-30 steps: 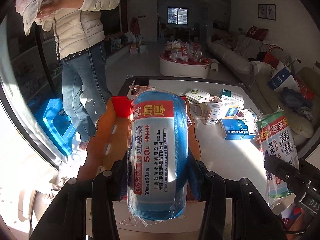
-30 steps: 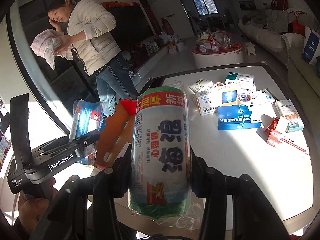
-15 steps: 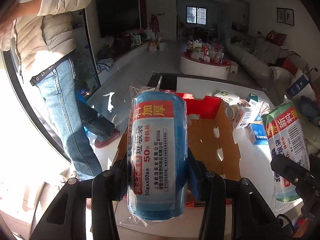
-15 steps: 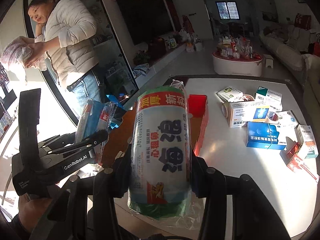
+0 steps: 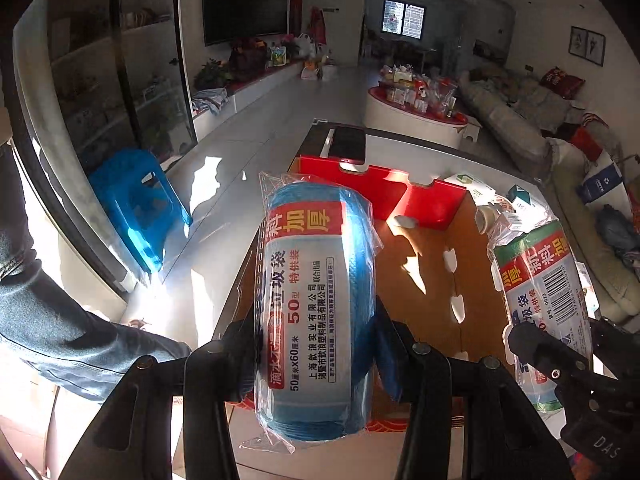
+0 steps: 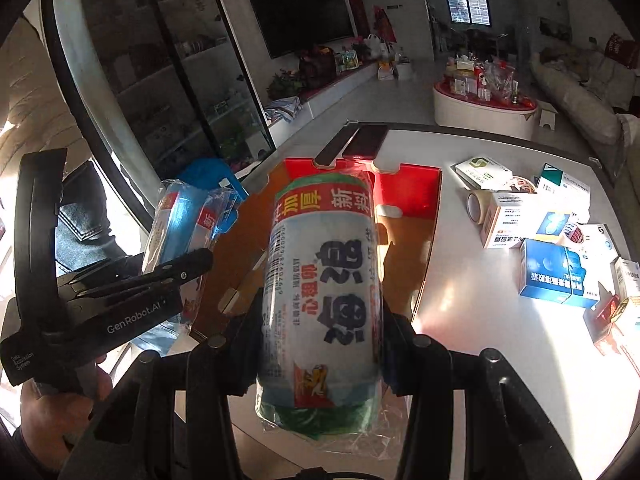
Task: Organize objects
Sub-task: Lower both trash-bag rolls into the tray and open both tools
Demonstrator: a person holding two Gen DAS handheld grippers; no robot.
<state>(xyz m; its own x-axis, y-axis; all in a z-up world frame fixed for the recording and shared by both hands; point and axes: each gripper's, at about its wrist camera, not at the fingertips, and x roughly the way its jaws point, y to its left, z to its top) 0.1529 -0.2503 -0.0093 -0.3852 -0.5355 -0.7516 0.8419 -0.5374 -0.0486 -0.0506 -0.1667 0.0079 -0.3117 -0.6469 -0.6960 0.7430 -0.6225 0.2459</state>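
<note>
Each claw (both half-open) round a roll (image 5: 316, 312)

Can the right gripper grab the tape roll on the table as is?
Probably not: the right gripper is shut on the green bag roll. The tape roll lies unobstructed beside the box.

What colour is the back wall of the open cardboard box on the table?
Red back wall; the box floor is plain brown. It shows best in the left wrist view.
</note>
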